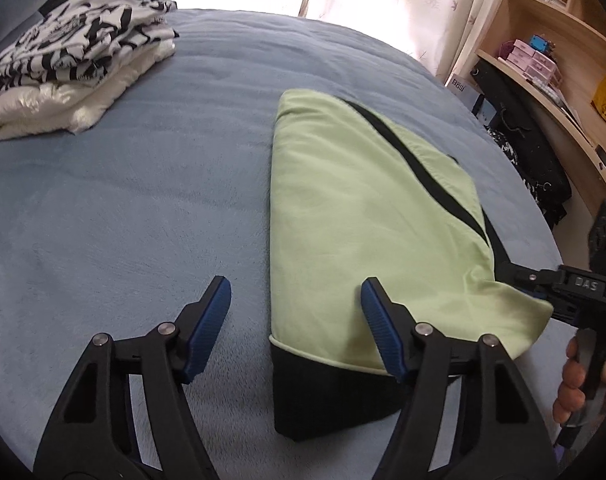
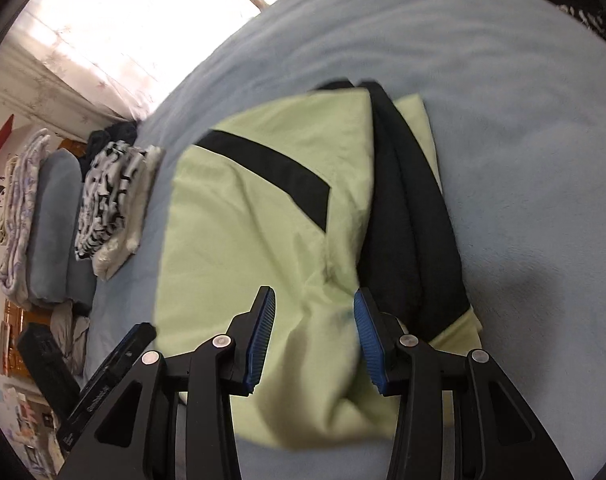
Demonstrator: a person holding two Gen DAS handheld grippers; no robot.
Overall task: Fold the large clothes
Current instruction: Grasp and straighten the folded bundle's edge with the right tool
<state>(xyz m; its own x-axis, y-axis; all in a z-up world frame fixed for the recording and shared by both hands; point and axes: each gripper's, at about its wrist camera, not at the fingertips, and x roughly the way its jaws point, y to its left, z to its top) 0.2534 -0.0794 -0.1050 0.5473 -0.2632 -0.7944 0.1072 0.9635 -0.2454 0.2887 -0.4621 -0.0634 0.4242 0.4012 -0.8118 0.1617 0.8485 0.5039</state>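
Note:
A light green garment [image 1: 363, 208] with a black stripe and a black hem [image 1: 327, 392] lies folded lengthwise on the blue blanket [image 1: 123, 220]. My left gripper [image 1: 296, 282] is open, low over the garment's left edge near the hem. One finger is over the cloth, the other over the blanket, and nothing is gripped. In the right wrist view the garment [image 2: 243, 240] shows black inner folds [image 2: 407, 220]. My right gripper [image 2: 314, 292] is shut on a bunched green corner, lifted off the bed. Its black frame [image 1: 583, 284] shows at the left wrist view's right edge.
A stack of folded clothes [image 1: 75, 64], black-and-white on top of white, sits at the bed's far left. Rolled bedding and pillows [image 2: 51, 228] lie beyond it. Wooden shelves [image 1: 551, 52] and dark bags [image 1: 535, 152] stand past the bed's right edge. A person's hand [image 1: 575, 376] holds the right gripper's handle.

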